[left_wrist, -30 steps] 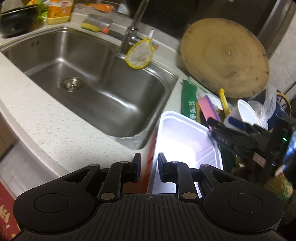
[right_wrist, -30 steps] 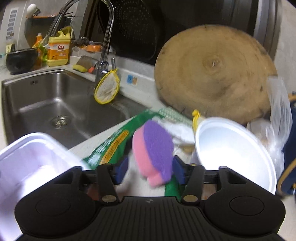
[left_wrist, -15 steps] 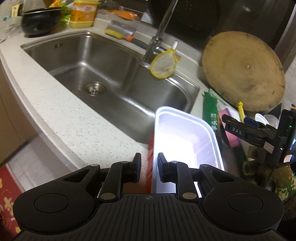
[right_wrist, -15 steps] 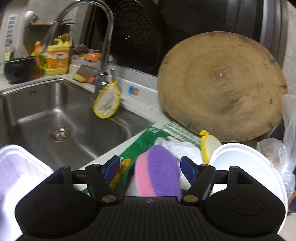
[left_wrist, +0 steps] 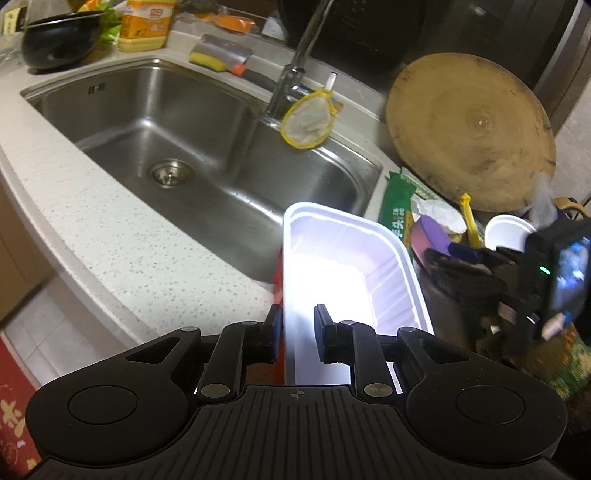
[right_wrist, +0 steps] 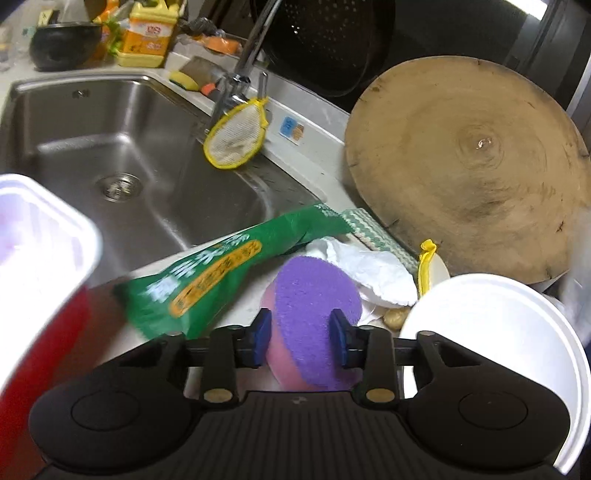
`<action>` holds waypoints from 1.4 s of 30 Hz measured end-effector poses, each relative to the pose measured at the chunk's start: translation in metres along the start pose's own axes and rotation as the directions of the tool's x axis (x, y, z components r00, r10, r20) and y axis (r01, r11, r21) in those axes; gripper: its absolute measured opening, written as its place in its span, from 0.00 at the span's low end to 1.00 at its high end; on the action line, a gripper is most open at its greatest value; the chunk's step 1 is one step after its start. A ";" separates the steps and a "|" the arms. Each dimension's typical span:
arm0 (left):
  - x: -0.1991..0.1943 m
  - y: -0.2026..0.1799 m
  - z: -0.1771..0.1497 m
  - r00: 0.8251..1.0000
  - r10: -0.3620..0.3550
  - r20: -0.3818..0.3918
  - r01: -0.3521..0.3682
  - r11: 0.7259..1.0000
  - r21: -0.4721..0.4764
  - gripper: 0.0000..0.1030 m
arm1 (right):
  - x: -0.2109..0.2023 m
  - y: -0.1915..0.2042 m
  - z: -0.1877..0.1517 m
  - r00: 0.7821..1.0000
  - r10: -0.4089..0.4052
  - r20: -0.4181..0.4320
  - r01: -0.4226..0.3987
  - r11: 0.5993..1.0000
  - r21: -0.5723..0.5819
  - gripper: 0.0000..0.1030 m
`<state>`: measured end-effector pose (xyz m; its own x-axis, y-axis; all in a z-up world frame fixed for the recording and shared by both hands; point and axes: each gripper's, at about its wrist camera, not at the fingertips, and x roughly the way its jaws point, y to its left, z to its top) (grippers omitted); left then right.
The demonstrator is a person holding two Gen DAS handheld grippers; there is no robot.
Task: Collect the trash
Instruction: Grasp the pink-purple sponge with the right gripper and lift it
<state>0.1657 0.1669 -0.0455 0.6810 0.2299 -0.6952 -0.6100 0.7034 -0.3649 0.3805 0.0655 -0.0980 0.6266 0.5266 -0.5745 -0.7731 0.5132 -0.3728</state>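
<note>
Our right gripper [right_wrist: 299, 338] has its jaws closing on the purple-and-pink sponge [right_wrist: 314, 321], which a second ago sat loose between wider jaws, so pickup looks underway. Our left gripper [left_wrist: 298, 338] stays clenched on the near wall of the white container [left_wrist: 402, 266] (the likely drop spot). The white bowl [right_wrist: 517, 332] crowds the right; the surface [left_wrist: 92, 229] lies free left of the sink [left_wrist: 207, 125].

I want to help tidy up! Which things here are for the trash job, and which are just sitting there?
For the job: white tub in the left gripper; purple and pink sponge, right gripper closing on it; green wrapper; crumpled tissue.

Just there: sink, round wooden board, yellow soap bottle, black bowl.
</note>
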 end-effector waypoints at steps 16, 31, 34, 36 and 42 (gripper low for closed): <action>0.036 -0.062 -0.009 0.957 -0.245 -0.153 0.277 0.931 0.240 0.21 | -0.117 -0.046 -0.095 0.996 -0.027 -0.091 0.049 0.966 0.255 0.24; 0.050 -0.080 -0.008 0.973 -0.188 -0.131 0.218 0.935 0.278 0.23 | -0.121 -0.058 -0.126 0.998 -0.006 -0.055 0.026 0.926 0.377 0.66; 0.052 -0.079 -0.002 0.975 -0.177 -0.135 0.209 0.938 0.276 0.21 | -0.114 -0.054 -0.128 0.996 0.024 -0.087 0.014 0.913 0.408 0.66; 0.055 -0.081 0.001 0.972 -0.184 -0.147 0.219 0.938 0.270 0.21 | -0.120 -0.053 -0.127 0.996 0.076 -0.052 -0.047 0.905 0.423 0.67; 0.067 -0.097 -0.002 0.975 -0.163 -0.152 0.203 0.932 0.302 0.22 | -0.114 -0.060 -0.125 1.000 0.003 -0.025 0.007 0.923 0.386 0.73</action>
<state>0.2700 0.1128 -0.0577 0.7014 0.0072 -0.7127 -0.3081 0.9047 -0.2941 0.3427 -0.1103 -0.1011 0.6219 0.5108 -0.5936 -0.6707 0.7387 -0.0669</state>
